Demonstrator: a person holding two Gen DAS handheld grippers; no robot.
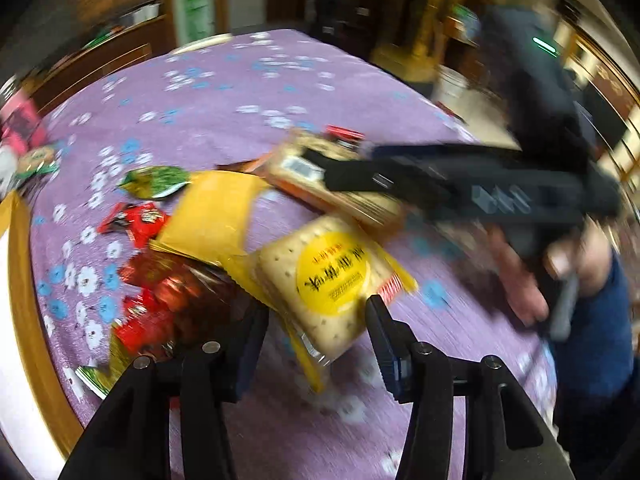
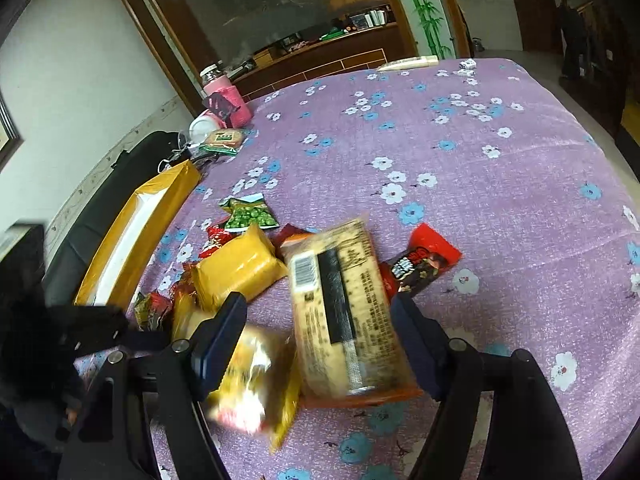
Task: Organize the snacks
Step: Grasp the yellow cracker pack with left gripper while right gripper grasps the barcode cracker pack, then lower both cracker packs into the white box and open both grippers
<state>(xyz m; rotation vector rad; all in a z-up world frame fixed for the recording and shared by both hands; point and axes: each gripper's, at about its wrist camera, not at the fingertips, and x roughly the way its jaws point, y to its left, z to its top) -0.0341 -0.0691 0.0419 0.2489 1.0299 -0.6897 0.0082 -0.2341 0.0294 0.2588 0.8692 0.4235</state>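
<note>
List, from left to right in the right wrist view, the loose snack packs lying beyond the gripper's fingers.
Green pea packet → plain yellow wrapped pack → beige barcode-printed cracker pack → red and black snack wrapper.

Around the plain yellow packet (image 2: 236, 266) on the purple tablecloth (image 2: 480, 184): two cracker packs, one green pea bag (image 2: 250, 216), one red-and-black bar (image 2: 424, 266), and several red sachets, too blurred to count.
</note>
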